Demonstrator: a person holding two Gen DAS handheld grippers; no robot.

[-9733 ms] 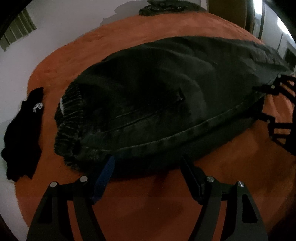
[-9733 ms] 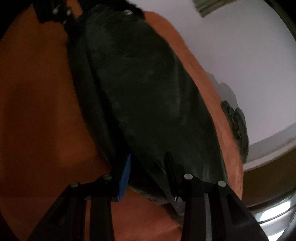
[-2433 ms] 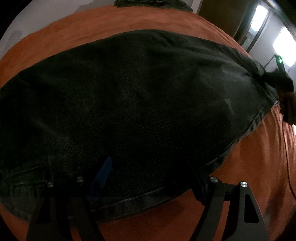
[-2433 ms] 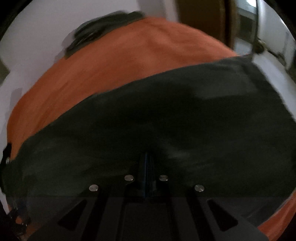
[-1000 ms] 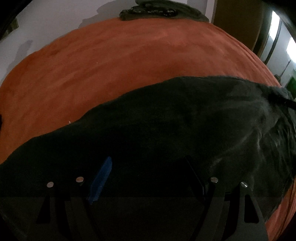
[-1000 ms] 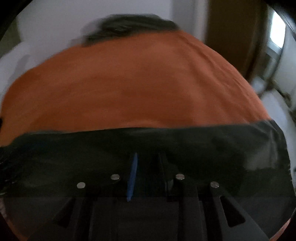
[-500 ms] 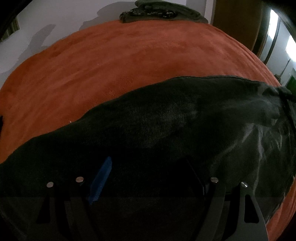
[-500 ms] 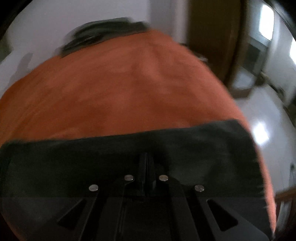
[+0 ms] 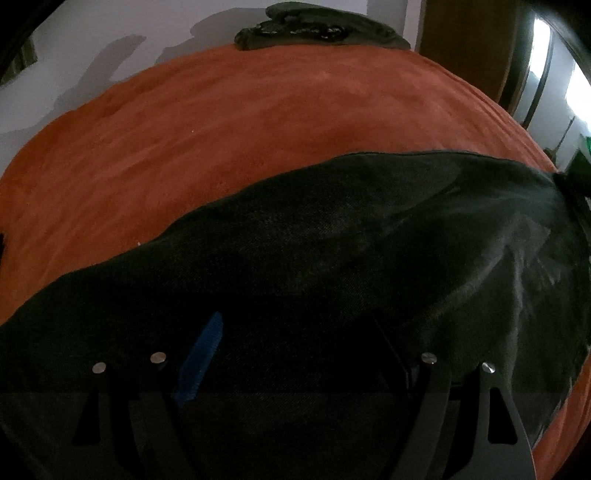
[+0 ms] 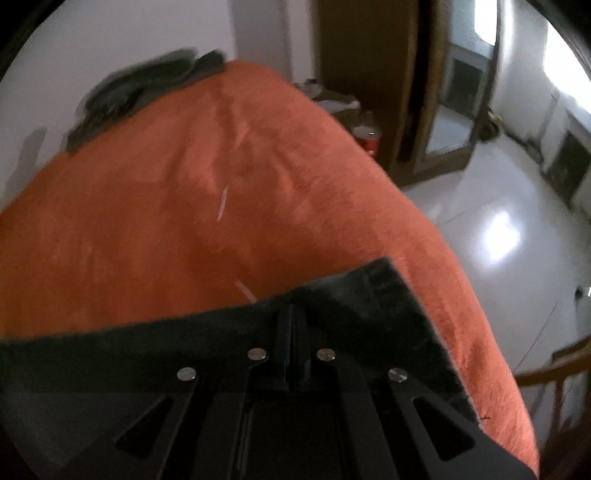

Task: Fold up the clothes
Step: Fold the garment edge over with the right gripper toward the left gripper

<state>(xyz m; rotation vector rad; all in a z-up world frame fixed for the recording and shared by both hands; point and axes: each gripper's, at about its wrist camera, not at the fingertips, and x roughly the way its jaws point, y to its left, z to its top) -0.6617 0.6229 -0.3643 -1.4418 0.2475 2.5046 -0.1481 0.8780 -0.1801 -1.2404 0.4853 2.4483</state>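
We note the orange bedspread (image 9: 258, 140) carrying the dark garment (image 9: 351, 240) along its near edge, our left gripper (image 9: 299, 339) spread wide above it, our right gripper (image 10: 292, 321) pinching its hem.

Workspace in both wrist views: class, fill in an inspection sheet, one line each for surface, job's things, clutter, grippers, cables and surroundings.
Surface: orange blanket covering a bed, mostly bare.
Job's things: dark denim garment spread flat along the near side; its corner shows in the right wrist view.
Clutter: crumpled olive-green garment at the far edge by the wall.
Grippers: left gripper open over the denim, pads not pressing it; right gripper shut at the denim's edge, grip on cloth not clear.
Cables: nothing seen.
Surroundings: white wall, wooden door frame, glossy white floor, a red can on the floor.
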